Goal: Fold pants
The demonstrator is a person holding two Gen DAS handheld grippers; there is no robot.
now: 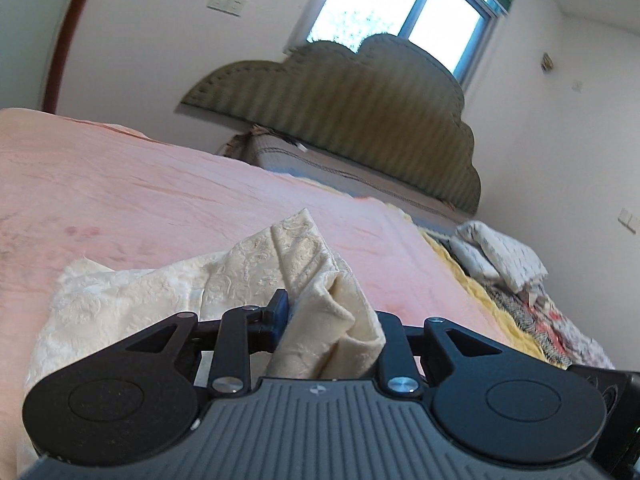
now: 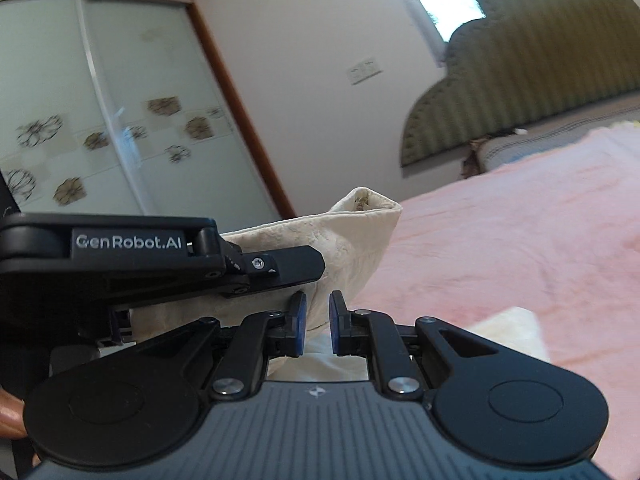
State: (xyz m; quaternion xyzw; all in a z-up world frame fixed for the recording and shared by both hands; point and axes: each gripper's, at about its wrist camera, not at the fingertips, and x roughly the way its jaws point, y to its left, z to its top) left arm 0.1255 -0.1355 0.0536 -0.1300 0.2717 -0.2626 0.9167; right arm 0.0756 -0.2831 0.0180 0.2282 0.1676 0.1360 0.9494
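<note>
Cream pants: bunched, raised over pink bed. Left hand-held gripper: fabric between jaws, grip uncertain. Right hand-held gripper: clamped on pants fold, beside the left.

Home bedroom: bed w/ pink cover, padded scalloped headboard, window, sliding-door wardrobe w/ flower print.

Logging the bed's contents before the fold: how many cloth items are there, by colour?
Cream: 1, the pants
Pink: 1, the bedspread
Yellow: 1, a quilt edge
White with dark print: 1, a bundle
Patterned red and grey: 1, a cloth
Total: 5
</note>
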